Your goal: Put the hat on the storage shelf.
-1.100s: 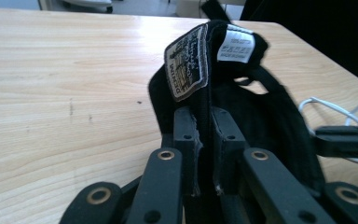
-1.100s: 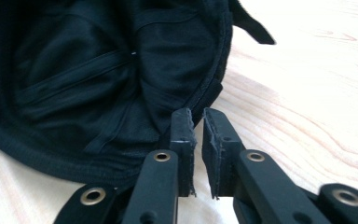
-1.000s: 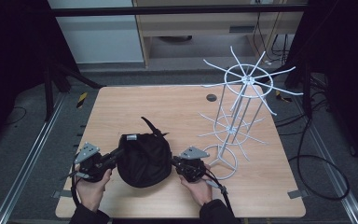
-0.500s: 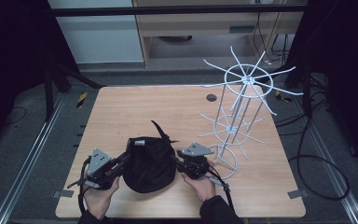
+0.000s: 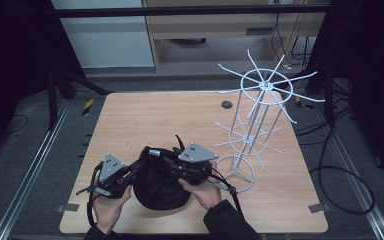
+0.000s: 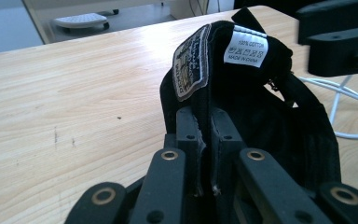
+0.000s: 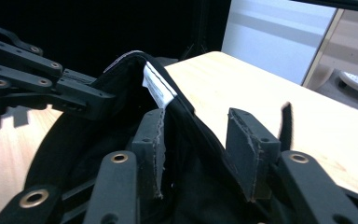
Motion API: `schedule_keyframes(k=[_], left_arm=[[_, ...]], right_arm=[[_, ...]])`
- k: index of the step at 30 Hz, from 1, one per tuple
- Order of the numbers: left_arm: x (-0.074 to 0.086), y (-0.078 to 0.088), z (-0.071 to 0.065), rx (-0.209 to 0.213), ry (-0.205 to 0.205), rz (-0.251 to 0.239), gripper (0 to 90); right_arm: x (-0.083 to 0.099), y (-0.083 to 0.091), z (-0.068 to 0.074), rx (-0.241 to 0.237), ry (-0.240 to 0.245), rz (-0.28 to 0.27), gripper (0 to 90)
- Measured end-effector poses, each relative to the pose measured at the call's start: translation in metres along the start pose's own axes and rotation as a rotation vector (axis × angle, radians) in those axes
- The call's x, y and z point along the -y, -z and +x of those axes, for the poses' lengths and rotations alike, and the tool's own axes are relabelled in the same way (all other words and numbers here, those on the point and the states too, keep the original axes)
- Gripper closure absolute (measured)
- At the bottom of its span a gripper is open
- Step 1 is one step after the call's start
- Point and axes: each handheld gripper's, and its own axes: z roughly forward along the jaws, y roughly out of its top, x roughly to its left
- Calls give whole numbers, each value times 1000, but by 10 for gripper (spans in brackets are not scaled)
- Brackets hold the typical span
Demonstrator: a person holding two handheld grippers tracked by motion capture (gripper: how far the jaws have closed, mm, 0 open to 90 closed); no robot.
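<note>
On the wooden tabletop (image 5: 145, 120), a black cap (image 5: 157, 182) sat between both tools: the left hand-held gripper (image 6: 204, 140) clenched its rim, while the right hand-held gripper (image 7: 200, 140), jaws just opening, straddled the rim unpinched.

High view looks down on your table (image 5: 130, 115) from your side, far. Your left gripper view sits close, facing cap (image 6: 261, 93), far edge. Right gripper view close, facing opposite. All three share cap.
</note>
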Motion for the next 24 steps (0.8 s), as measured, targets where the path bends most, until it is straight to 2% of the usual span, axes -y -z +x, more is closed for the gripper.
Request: schedule_keyframes(k=[4,7,8,10,11,13,16,19,24], left_arm=[[-2,1,-4,34,-21,3,842],[-2,0,-5,43,-24,5,838],[-1,0,-4,50,-17,2,834],[2,-2,-1,66,9,-1,800],[3,-2,1,71,19,2,725],[8,-2,2,74,19,23,623],[19,0,5,74,18,55,532],[31,3,7,63,13,92,507],[44,-4,11,62,49,167,543]], right_arm=[[-2,-12,1,7,38,41,579],[-1,-17,2,2,56,62,705],[0,-17,3,-5,59,70,762],[2,-17,4,-7,70,87,798],[2,-17,5,0,77,91,808],[3,-16,3,9,71,85,813],[2,-15,-2,27,40,69,815],[1,-13,-6,56,19,55,815],[-5,-14,-7,101,11,21,816]])
